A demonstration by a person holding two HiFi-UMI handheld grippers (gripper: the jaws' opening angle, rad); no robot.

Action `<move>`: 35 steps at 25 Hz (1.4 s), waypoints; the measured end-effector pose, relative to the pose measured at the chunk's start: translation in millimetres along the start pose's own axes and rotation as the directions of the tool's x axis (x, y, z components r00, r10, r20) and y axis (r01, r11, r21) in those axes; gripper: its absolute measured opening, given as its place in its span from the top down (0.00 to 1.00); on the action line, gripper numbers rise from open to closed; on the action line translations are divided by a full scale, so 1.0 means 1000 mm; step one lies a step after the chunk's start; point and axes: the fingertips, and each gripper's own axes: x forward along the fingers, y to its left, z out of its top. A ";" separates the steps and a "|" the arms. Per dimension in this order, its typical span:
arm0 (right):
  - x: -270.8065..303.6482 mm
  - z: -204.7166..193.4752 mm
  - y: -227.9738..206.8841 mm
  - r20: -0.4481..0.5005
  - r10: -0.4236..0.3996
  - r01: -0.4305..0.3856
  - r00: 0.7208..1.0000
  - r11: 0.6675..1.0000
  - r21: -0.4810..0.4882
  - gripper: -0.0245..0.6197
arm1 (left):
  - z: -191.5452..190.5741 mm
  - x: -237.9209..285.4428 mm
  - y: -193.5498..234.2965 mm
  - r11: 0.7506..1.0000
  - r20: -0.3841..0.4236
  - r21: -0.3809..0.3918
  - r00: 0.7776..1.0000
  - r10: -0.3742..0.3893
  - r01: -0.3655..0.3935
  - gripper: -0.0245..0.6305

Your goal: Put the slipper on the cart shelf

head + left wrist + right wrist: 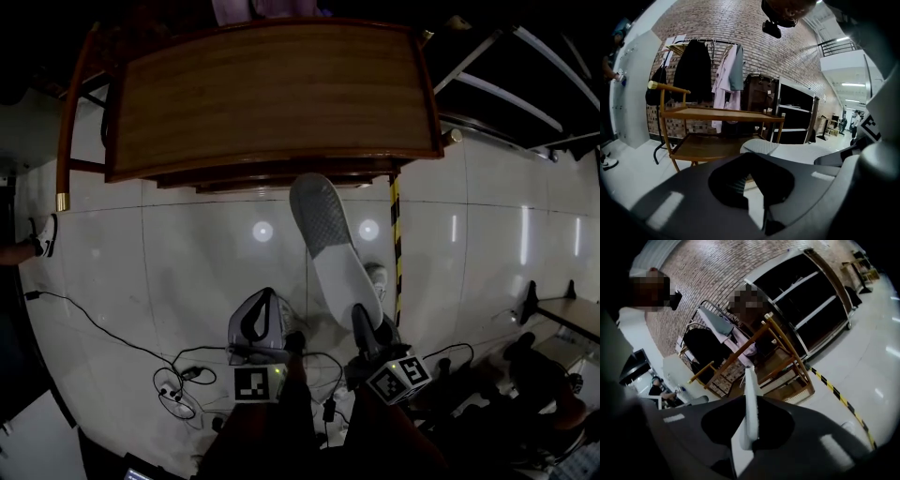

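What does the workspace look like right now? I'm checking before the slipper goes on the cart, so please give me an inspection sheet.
Surface: wooden cart, top shelf bare; white tiled floor around it.
Job's things: slipper held in the air, far end near the cart's front edge.
Clutter: pale shoe on the floor, partly hidden.
Grippers: right gripper shut on the slipper's near end; left gripper has a second grey slipper at its tip, grip unclear.
Cables: black cables looped on the floor.
Surroundings: brick wall, clothes rack, striped floor tape.
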 end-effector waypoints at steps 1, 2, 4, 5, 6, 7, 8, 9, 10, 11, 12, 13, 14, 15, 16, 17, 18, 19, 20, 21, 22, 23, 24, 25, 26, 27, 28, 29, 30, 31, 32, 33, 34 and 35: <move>-0.009 -0.001 0.005 -0.011 0.000 -0.001 1.000 0.999 -0.047 0.88 | 0.002 -0.002 0.000 1.000 0.003 0.013 1.000 -0.009 0.009 0.94; -0.017 0.000 0.010 -0.020 0.001 -0.003 1.000 0.995 -0.103 0.88 | 0.004 -0.004 0.001 1.000 0.006 0.025 1.000 -0.014 0.014 0.94; -0.030 0.008 0.029 -0.023 0.011 -0.016 1.000 0.973 -0.232 0.88 | 0.007 -0.008 0.005 1.000 0.002 0.028 1.000 -0.011 0.011 0.94; -0.035 0.016 0.042 -0.016 0.023 -0.026 1.000 0.957 -0.288 0.88 | 0.008 -0.011 0.006 1.000 -0.002 0.026 1.000 -0.004 0.004 0.94; -0.038 0.024 0.053 -0.004 0.036 -0.035 0.999 0.942 -0.333 0.88 | 0.010 -0.012 0.008 1.000 -0.003 0.027 1.000 0.003 -0.003 0.94; -0.040 0.032 0.062 0.009 0.046 -0.040 0.999 0.927 -0.372 0.88 | 0.013 -0.013 0.008 1.000 -0.001 0.030 1.000 0.009 -0.009 0.94; -0.040 0.040 0.070 0.023 0.057 -0.043 0.998 0.913 -0.406 0.88 | 0.017 -0.014 0.008 0.999 0.003 0.035 1.000 0.012 -0.012 0.94; -0.038 0.048 0.077 0.038 0.068 -0.044 0.997 0.898 -0.438 0.88 | 0.022 -0.014 0.007 0.999 0.009 0.042 1.000 0.011 -0.012 0.94; -0.036 0.057 0.084 0.056 0.081 -0.045 0.995 0.884 -0.466 0.88 | 0.027 -0.014 0.005 0.999 0.016 0.051 1.000 0.008 -0.009 0.94; -0.033 0.066 0.092 0.075 0.094 -0.046 0.993 0.870 -0.491 0.89 | 0.034 -0.014 0.002 0.998 0.024 0.060 1.000 0.003 -0.004 0.94; -0.030 0.076 0.100 0.095 0.108 -0.044 0.990 0.857 -0.513 0.89 | 0.040 -0.014 -0.001 0.998 0.032 0.065 0.999 -0.002 0.000 0.94; -0.027 0.085 0.108 0.116 0.121 -0.041 0.986 0.845 -0.533 0.89 | 0.047 -0.013 -0.003 0.998 0.040 0.062 0.999 -0.004 0.002 0.94; -0.024 0.095 0.116 0.137 0.132 -0.035 0.982 0.832 -0.554 0.89 | 0.055 -0.012 -0.004 0.998 0.047 0.055 0.999 -0.004 0.002 0.94; -0.021 0.105 0.123 0.159 0.142 -0.026 0.977 0.818 -0.575 0.89 | 0.062 -0.010 -0.005 0.999 0.056 0.053 0.998 -0.005 0.002 0.94; -0.018 0.115 0.130 0.181 0.150 -0.014 0.972 0.803 -0.595 0.89 | 0.069 -0.009 -0.005 0.998 0.064 0.059 0.998 -0.006 0.003 0.94; -0.016 0.125 0.137 0.203 0.158 0.001 0.966 0.788 -0.615 0.89 | 0.077 -0.006 -0.006 0.997 0.074 0.074 0.997 -0.010 0.004 0.94; -0.014 0.135 0.143 0.225 0.165 0.015 0.960 0.774 -0.633 0.89 | 0.085 -0.004 -0.008 0.995 0.085 0.097 0.996 -0.016 0.007 0.94; -0.013 0.146 0.149 0.245 0.172 0.029 0.954 0.761 -0.648 0.89 | 0.094 -0.001 -0.011 0.993 0.097 0.121 0.995 -0.022 0.010 0.94; -0.013 0.157 0.154 0.264 0.177 0.043 0.948 0.752 -0.658 0.89 | 0.104 0.002 -0.014 0.990 0.109 0.138 0.994 -0.025 0.010 0.94; -0.015 0.168 0.159 0.282 0.179 0.057 0.943 0.746 -0.664 0.89 | 0.115 0.003 -0.016 0.989 0.124 0.151 0.992 -0.023 0.004 0.94; -0.017 0.178 0.163 0.300 0.180 0.072 0.937 0.741 -0.668 0.89 | 0.127 0.004 -0.018 0.987 0.137 0.161 0.990 -0.014 -0.008 0.94; -0.021 0.189 0.168 0.320 0.181 0.087 0.930 0.736 -0.671 0.89 | 0.138 0.005 -0.018 0.986 0.148 0.164 0.989 -0.001 -0.023 0.94; -0.024 0.200 0.172 0.340 0.182 0.103 0.923 0.732 -0.673 0.89 | 0.150 0.005 -0.019 0.987 0.157 0.157 0.987 0.012 -0.037 0.94; -0.027 0.211 0.176 0.358 0.184 0.118 0.915 0.728 -0.676 0.89 | 0.162 0.005 -0.021 0.989 0.167 0.145 0.986 0.018 -0.043 0.94; -0.031 0.221 0.180 0.375 0.186 0.131 0.908 0.724 -0.677 0.89 | 0.174 0.005 -0.023 0.990 0.178 0.135 0.984 0.017 -0.042 0.94; -0.034 0.231 0.183 0.391 0.189 0.144 0.901 0.720 -0.679 0.89 | 0.187 0.005 -0.026 0.991 0.192 0.128 0.981 0.011 -0.037 0.94; -0.038 0.240 0.187 0.407 0.191 0.156 0.893 0.718 -0.679 0.89 | 0.200 0.003 -0.029 0.992 0.212 0.122 0.977 0.004 -0.030 0.94; -0.042 0.248 0.189 0.419 0.191 0.166 0.888 0.717 -0.677 0.89 | 0.214 0.001 -0.033 0.993 0.236 0.113 0.972 -0.003 -0.024 0.94; -0.046 0.254 0.191 0.428 0.188 0.175 0.884 0.717 -0.675 0.89 | 0.226 -0.003 -0.038 0.994 0.259 0.103 0.966 -0.009 -0.018 0.94; -0.050 0.260 0.191 0.436 0.182 0.184 0.881 0.718 -0.672 0.89 | 0.237 -0.006 -0.043 0.995 0.277 0.096 0.961 -0.014 -0.013 0.94; -0.054 0.265 0.192 0.442 0.177 0.193 0.879 0.716 -0.671 0.89 | 0.247 -0.008 -0.048 0.995 0.288 0.095 0.958 -0.019 -0.009 0.94; -0.057 0.270 0.192 0.448 0.173 0.204 0.877 0.710 -0.674 0.89 | 0.254 -0.010 -0.053 0.995 0.292 0.097 0.956 -0.022 -0.007 0.94; -0.060 0.275 0.191 0.452 0.169 0.215 0.876 0.702 -0.679 0.89 | 0.260 -0.010 -0.057 0.995 0.294 0.102 0.956 -0.021 -0.010 0.94; -0.063 0.278 0.190 0.453 0.165 0.224 0.876 0.694 -0.684 0.89 | 0.265 -0.010 -0.062 0.994 0.295 0.109 0.955 -0.018 -0.015 0.94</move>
